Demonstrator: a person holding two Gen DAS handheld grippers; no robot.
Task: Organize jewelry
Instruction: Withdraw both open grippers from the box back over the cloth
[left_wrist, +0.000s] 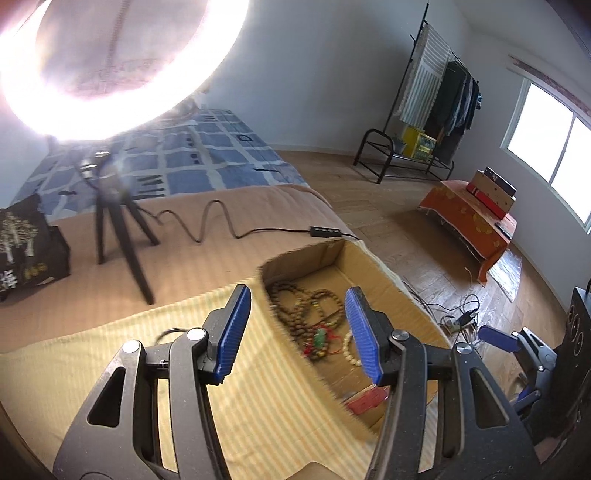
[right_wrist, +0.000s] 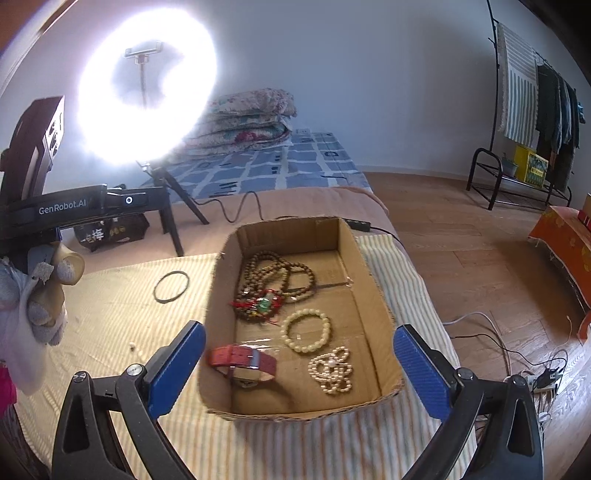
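red watch (right_wrist: 243, 362) and beads (right_wrist: 275, 283) lie inside cardboard box (right_wrist: 373, 273).

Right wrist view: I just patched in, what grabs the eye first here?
The glaring ring light at upper left, on a tripod behind the bed. Then the open cardboard box at center, holding wooden bead strands, a pearl bracelet and a red-strapped watch. A black ring lies on the cloth left of it.

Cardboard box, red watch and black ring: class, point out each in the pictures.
cardboard box (right_wrist: 373, 291): right wrist view, right wall.
red watch (right_wrist: 242, 360): right wrist view, strap.
black ring (right_wrist: 184, 275): right wrist view, upper right rim.
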